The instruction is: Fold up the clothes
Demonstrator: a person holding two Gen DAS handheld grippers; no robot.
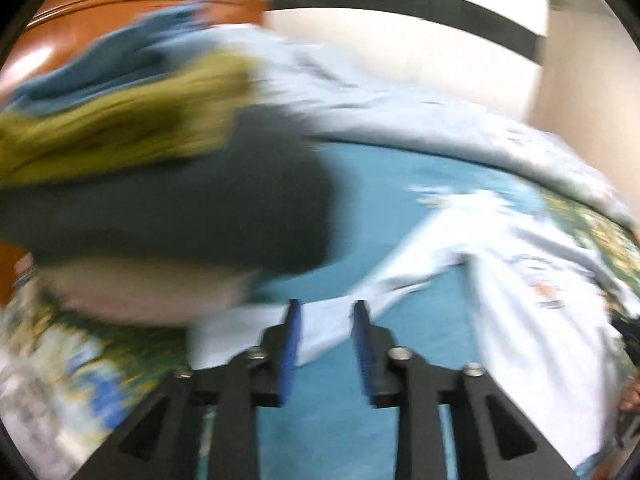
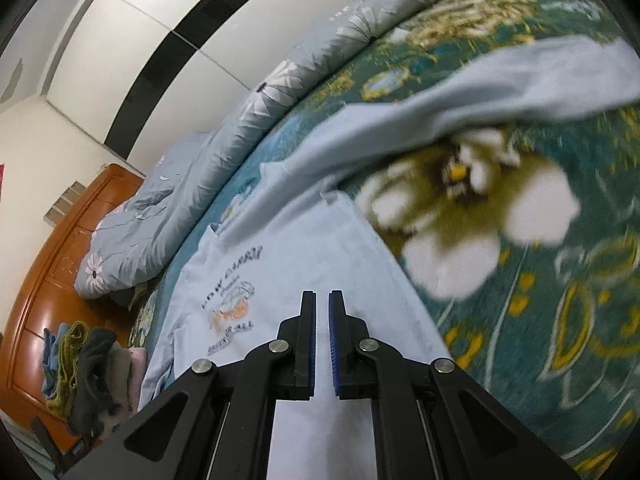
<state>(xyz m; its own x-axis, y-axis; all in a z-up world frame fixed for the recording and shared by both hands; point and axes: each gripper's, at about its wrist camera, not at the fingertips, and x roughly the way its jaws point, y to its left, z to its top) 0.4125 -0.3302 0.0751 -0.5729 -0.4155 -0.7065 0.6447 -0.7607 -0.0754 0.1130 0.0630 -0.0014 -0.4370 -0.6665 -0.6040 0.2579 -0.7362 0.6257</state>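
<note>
We see the pale blue T-shirt (image 2: 304, 248) spread on the bedspread (image 2: 540, 320) — left gripper (image 1: 326, 308) parted above its sleeve, empty; right gripper (image 2: 322, 296) closed, empty, over its body.

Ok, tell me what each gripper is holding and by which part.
Left gripper: open, gripping nothing; an edge of the shirt lies loose past its tips. Right gripper: shut over the shirt's chest, with no cloth visibly pinched.

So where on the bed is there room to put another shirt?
Free: the green flowered bedspread right of the pale blue shirt, below its sleeve. Crowded: the clothes pile by the wooden headboard, and the bunched quilt along the far edge.
</note>
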